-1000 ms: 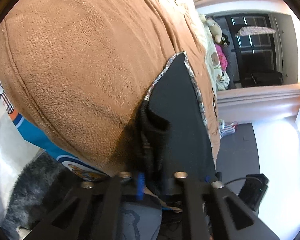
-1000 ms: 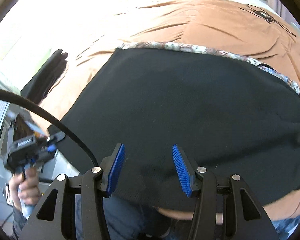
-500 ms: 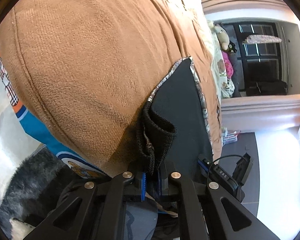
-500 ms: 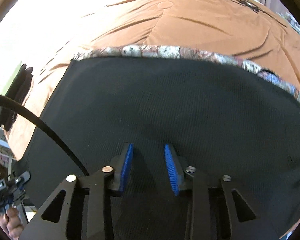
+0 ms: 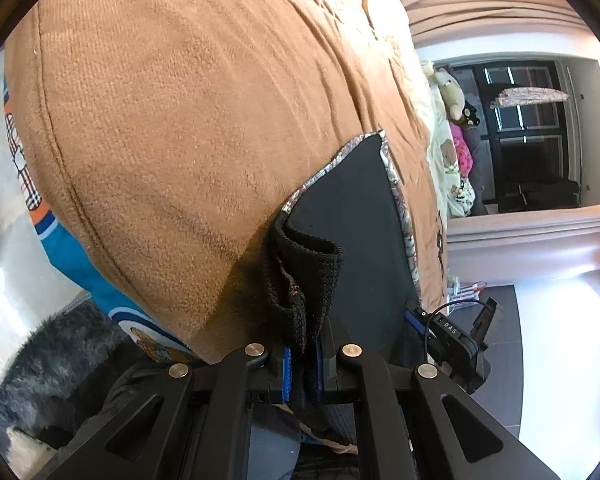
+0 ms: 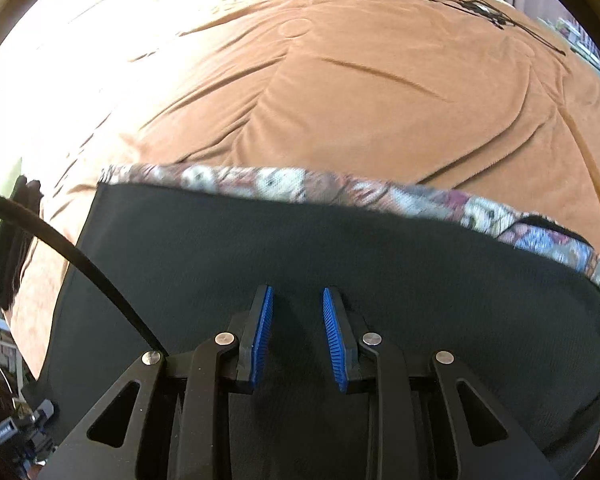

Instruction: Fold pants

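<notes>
Black pants (image 6: 340, 248) with a patterned lining edge (image 6: 284, 184) lie flat on a brown blanket (image 6: 340, 80). In the left wrist view the pants (image 5: 352, 216) run away from me along the bed's edge. Their near end is bunched into a thick black fold (image 5: 300, 272). My left gripper (image 5: 302, 356) is shut on that fold, with cloth squeezed between the blue pads (image 5: 286, 368). My right gripper (image 6: 298, 312) is low over the middle of the pants. Its blue pads (image 6: 262, 332) stand a narrow gap apart, and I see only flat cloth under the gap, no pinched fold.
The brown blanket (image 5: 180, 120) drops over a blue cartoon sheet (image 5: 80, 260) to a grey furry rug (image 5: 52, 360). Stuffed toys (image 5: 452, 92) sit at the bed's far end before a dark window (image 5: 532, 140). A black item (image 6: 12, 248) lies on the bed's left edge. A cable (image 6: 60, 248) crosses the view.
The right gripper's jaws narrowed and it slid from the pants' near edge to over their middle; the pants stayed put. The left gripper kept its hold and barely moved.
</notes>
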A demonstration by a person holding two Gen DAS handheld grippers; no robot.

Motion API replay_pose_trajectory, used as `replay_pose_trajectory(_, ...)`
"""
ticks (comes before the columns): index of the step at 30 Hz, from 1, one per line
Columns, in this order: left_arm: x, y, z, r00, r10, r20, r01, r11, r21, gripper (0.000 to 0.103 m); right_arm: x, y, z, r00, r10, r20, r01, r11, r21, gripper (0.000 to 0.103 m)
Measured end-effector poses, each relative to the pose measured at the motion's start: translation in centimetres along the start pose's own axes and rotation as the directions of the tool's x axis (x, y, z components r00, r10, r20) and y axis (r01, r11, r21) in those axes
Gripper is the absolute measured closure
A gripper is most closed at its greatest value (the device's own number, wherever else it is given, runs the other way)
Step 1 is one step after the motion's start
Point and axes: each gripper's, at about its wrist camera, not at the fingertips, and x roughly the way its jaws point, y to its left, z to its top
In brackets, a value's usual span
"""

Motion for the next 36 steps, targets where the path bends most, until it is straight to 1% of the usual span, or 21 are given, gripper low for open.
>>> replay_pose_trajectory(3,0.3,0.4,-0.1,1.0,-0.009,0.01,0.009,1.0,0.011,0.096,0.6,-0.5,0.8,1.0,0.002,-0.001,-0.002,1.0,0.005,0.079)
replay_pose_trajectory(5,0.5,0.8,-0.1,1.0,-0.007,0.009,0.007,1.0,0.004,0.096,1.1,-0.7,1.3,1.0,0.009,-0.003,-0.009,1.0,0.007,0.079)
replay_pose_trajectory(7,0.7,1.3,-0.1,1.0,-0.019,0.008,0.019,1.0,-0.009,0.096,1.4,-0.9,1.9,1.0,0.012,-0.004,-0.012,1.0,0.004,0.079)
replay_pose_trajectory(9,0.7,1.7,0.0,0.999,-0.032,0.007,0.032,0.999,-0.024,0.096,2.0,-1.1,2.1,0.999,0.031,-0.017,-0.031,0.999,0.007,0.079)
replay_pose_trajectory(12,0.7,1.5,0.1,1.0,-0.028,0.013,0.028,1.0,-0.007,0.096,2.2,-2.1,2.8,0.996,0.09,-0.025,-0.089,0.994,0.064,0.079)
replay_pose_trajectory(16,0.2,0.8,0.0,0.999,-0.037,0.022,0.037,0.999,0.02,0.097,0.8,-3.0,3.1,0.994,0.114,0.0,-0.113,0.99,0.089,0.079)
replay_pose_trajectory(20,-0.5,-0.1,0.1,0.998,-0.066,0.019,0.065,0.997,0.046,0.097,-1.3,-2.4,1.7,0.992,0.125,0.023,-0.126,0.99,0.059,0.079)
replay_pose_trajectory(22,-0.8,-0.8,0.1,0.997,-0.08,0.022,0.079,0.995,0.063,0.097,-1.6,-1.9,0.9,0.991,0.135,0.023,-0.136,0.989,0.058,0.079)
replay_pose_trajectory(27,-1.0,-2.4,0.2,0.995,-0.095,0.021,0.092,0.989,0.116,0.098,-2.8,-1.0,-2.3,0.986,0.167,0.017,-0.168,0.985,0.044,0.079)
replay_pose_trajectory(32,-1.2,-3.4,0.3,0.994,-0.106,0.019,0.102,0.984,0.147,0.098,-3.4,0.3,-4.6,0.987,0.16,0.025,-0.161,0.987,0.016,0.079)
replay_pose_trajectory(33,-1.1,-3.4,0.3,0.994,-0.104,0.017,0.101,0.984,0.147,0.097,-3.4,0.5,-5.1,0.987,0.156,0.027,-0.157,0.988,0.013,0.079)
replay_pose_trajectory(36,-0.6,-3.0,0.7,0.998,-0.065,-0.002,0.065,0.989,0.134,0.097,-3.4,0.9,-6.6,0.99,0.14,0.027,-0.14,0.99,0.012,0.079)
